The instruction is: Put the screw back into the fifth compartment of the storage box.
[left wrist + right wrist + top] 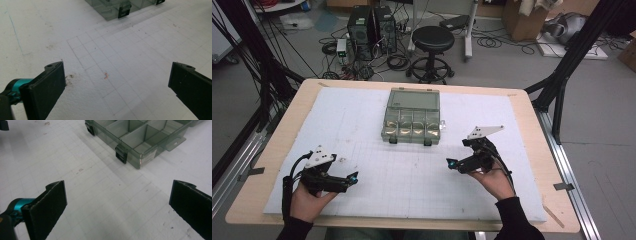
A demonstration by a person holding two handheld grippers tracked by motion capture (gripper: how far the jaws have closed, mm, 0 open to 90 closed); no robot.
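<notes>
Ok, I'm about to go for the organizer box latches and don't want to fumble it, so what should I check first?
1. Left gripper open and empty: ok, jaws wide apart with nothing between them.
2. Right gripper open and empty: ok, the same.
3. Organizer box lid shut and both black latches down: cannot tell, though the right gripper view shows bare dividers, which hints that the lid is up.
4. Path to the box over the white foam mat: ok, nothing lies between either gripper and the box.
5. Box contents: the compartments in view look empty; the rest cannot tell.
</notes>
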